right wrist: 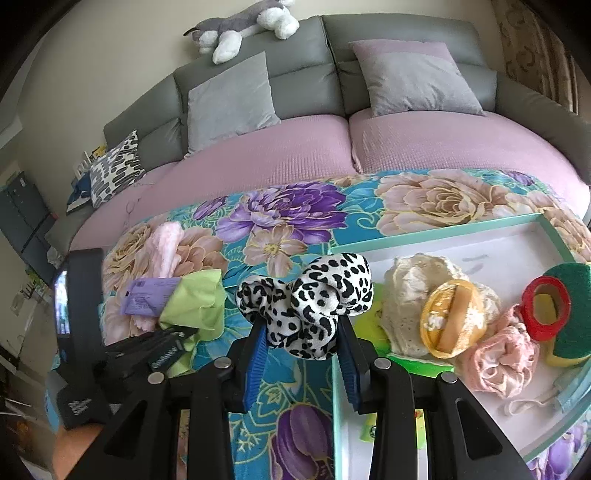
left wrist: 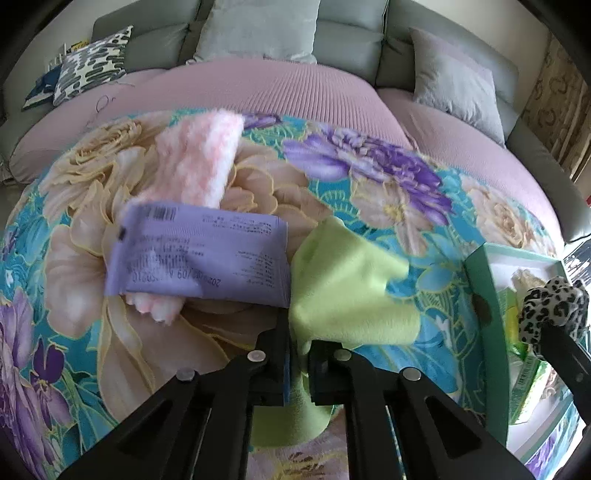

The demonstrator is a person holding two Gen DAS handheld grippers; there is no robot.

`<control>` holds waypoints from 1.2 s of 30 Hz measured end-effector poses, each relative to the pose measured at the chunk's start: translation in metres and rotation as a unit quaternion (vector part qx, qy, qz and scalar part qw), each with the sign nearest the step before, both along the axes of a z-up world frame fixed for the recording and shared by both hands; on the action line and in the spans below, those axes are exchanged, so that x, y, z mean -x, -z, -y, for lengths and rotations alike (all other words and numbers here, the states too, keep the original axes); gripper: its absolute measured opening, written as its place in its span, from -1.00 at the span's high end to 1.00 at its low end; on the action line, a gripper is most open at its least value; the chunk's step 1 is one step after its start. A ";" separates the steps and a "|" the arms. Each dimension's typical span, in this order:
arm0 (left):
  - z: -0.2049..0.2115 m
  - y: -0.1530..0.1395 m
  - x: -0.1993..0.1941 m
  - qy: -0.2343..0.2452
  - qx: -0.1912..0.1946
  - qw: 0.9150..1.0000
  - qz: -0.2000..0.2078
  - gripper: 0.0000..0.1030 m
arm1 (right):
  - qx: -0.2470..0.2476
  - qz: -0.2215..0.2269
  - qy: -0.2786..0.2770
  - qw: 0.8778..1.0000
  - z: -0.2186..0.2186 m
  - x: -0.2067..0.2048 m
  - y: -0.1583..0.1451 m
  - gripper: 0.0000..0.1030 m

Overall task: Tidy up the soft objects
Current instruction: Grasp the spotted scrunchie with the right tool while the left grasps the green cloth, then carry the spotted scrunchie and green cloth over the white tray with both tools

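My left gripper (left wrist: 298,354) is shut on a light green cloth (left wrist: 347,295) and holds it over the floral blanket (left wrist: 369,177). A purple packet (left wrist: 199,258) lies across a fluffy pink cloth (left wrist: 199,162) just left of it. My right gripper (right wrist: 301,332) is shut on a black-and-white leopard scrunchie (right wrist: 310,295), held at the left rim of the teal-edged white tray (right wrist: 480,243). The tray holds a cream lace piece (right wrist: 417,273), a yellow puff (right wrist: 450,321), a pink scrunchie (right wrist: 498,354) and a red roll (right wrist: 546,306) on a green sponge (right wrist: 576,280).
The blanket lies on a pink-covered sofa seat (right wrist: 295,155) with grey cushions (right wrist: 229,99) and a patterned pillow (right wrist: 114,166) at the back left. A plush toy (right wrist: 243,26) lies on the sofa back. The tray also shows at the right in the left wrist view (left wrist: 484,291).
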State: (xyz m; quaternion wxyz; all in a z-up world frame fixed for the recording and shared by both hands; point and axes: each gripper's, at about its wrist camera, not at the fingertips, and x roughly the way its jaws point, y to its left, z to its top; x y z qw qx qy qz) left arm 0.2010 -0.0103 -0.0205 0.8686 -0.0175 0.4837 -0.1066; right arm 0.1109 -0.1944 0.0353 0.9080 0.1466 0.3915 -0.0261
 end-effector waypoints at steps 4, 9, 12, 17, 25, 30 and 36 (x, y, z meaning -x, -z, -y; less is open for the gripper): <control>0.000 -0.021 0.009 0.002 0.005 0.999 0.033 0.87 | -0.007 0.010 0.007 1.000 0.008 0.004 -0.002 0.26; 0.005 -0.051 0.023 0.010 0.007 0.997 0.080 0.87 | -0.010 0.026 0.015 0.999 0.018 0.013 -0.012 0.26; 0.013 -0.067 0.031 0.023 0.007 0.994 0.107 0.87 | -0.015 0.042 0.026 0.999 0.029 0.022 -0.019 0.26; 0.023 -0.085 0.043 0.034 0.009 0.990 0.133 0.87 | -0.014 0.052 0.046 0.998 0.048 0.033 -0.025 0.26; 0.042 -0.101 0.058 0.050 0.010 0.986 0.158 0.87 | -0.031 0.064 0.081 0.994 0.080 0.049 -0.029 0.26; 0.072 -0.101 0.067 0.094 0.024 0.982 0.160 0.87 | -0.016 0.061 0.111 0.992 0.101 0.058 -0.028 0.26; 0.121 -0.101 0.086 0.163 0.041 0.971 0.171 0.87 | 0.000 0.048 0.164 0.985 0.136 0.075 -0.024 0.26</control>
